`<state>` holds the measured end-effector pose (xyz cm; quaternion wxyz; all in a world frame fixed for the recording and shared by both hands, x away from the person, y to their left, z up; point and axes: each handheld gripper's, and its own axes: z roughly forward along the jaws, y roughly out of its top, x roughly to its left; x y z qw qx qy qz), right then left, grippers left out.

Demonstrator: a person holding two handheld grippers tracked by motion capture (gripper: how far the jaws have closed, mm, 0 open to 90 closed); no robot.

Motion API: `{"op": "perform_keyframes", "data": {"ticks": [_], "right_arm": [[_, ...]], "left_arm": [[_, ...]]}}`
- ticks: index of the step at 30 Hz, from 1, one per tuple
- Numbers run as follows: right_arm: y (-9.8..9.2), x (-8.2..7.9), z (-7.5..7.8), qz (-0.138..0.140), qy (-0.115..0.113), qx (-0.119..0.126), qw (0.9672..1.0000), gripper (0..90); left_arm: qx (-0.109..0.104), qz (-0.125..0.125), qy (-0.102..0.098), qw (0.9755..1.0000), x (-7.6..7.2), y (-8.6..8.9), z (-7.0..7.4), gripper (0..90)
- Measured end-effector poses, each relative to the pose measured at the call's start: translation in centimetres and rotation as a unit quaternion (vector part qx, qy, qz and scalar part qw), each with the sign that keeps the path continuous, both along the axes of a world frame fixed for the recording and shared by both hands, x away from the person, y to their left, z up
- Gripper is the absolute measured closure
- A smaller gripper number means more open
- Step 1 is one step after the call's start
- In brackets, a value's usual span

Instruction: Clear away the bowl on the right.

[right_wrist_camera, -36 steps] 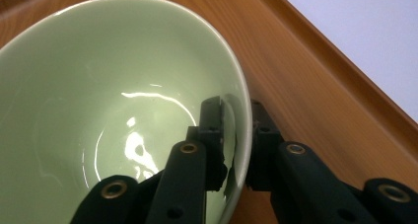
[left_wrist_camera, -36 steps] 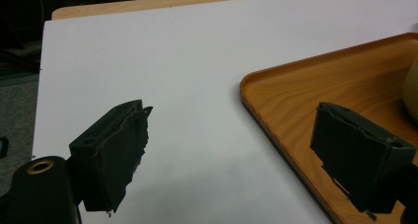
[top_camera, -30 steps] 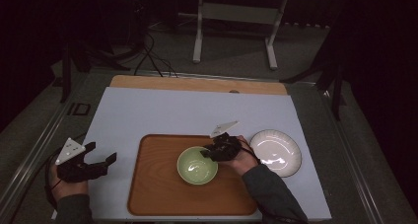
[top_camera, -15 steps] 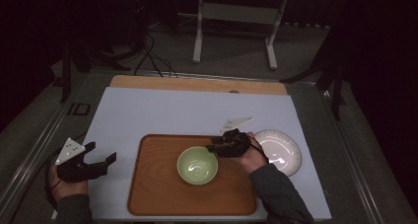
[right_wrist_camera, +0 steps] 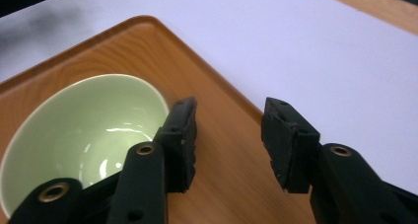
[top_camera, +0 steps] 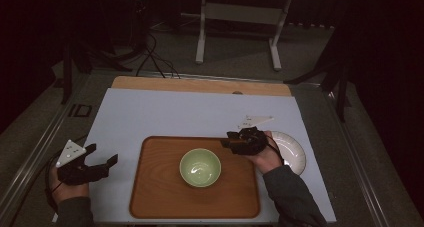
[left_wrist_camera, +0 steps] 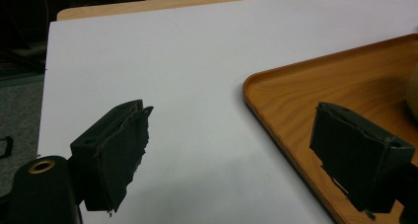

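Note:
A pale green bowl [top_camera: 200, 167] sits upright and empty in the middle of a wooden tray [top_camera: 155, 197]. My right gripper [top_camera: 229, 141] hovers over the tray's far right corner, just right of the bowl; its jaws have just been opening and nothing is between them. In the right gripper view the bowl [right_wrist_camera: 84, 135] lies left of the open right gripper [right_wrist_camera: 229, 142], clear of the pads. My left gripper [top_camera: 102, 154] rests open at the table's near left, and in the left gripper view it [left_wrist_camera: 236, 160] straddles the tray's left rim [left_wrist_camera: 266, 110].
A white plate [top_camera: 292, 152] lies on the white tabletop [top_camera: 175, 114] right of the tray, partly behind the right hand. A wooden strip [top_camera: 200, 84] edges the table's far side. Beyond it stand a metal frame [top_camera: 240, 17] and floor cables [top_camera: 150, 57].
The right gripper let go of the bowl's rim, opened, and drew back to the right and upward. The bowl stays in the tray. The left gripper has not moved.

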<state>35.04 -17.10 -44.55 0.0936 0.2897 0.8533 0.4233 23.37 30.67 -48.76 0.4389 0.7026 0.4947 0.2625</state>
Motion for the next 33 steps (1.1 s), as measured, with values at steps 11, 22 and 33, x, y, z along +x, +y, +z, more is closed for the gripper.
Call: {"op": "perform_keyframes", "data": {"ticks": [11,22,33], "right_arm": [[-3.0,-0.6,0.1,-0.042,-0.017,-0.004,0.999,49.7],[-6.6,-1.2,-0.1,-0.09,-0.025,0.016,0.9955,47.6],[-10.7,-2.3,-2.0,-0.161,-0.017,0.026,0.9864,45.8]], "left_arm": [[0.0,0.0,0.0,1.0,0.0,0.0,0.0,14.4],[0.0,0.0,-0.001,1.0,0.0,0.0,0.0,14.4],[0.001,-0.001,0.001,1.0,0.1,-0.1,0.0,14.4]]}}
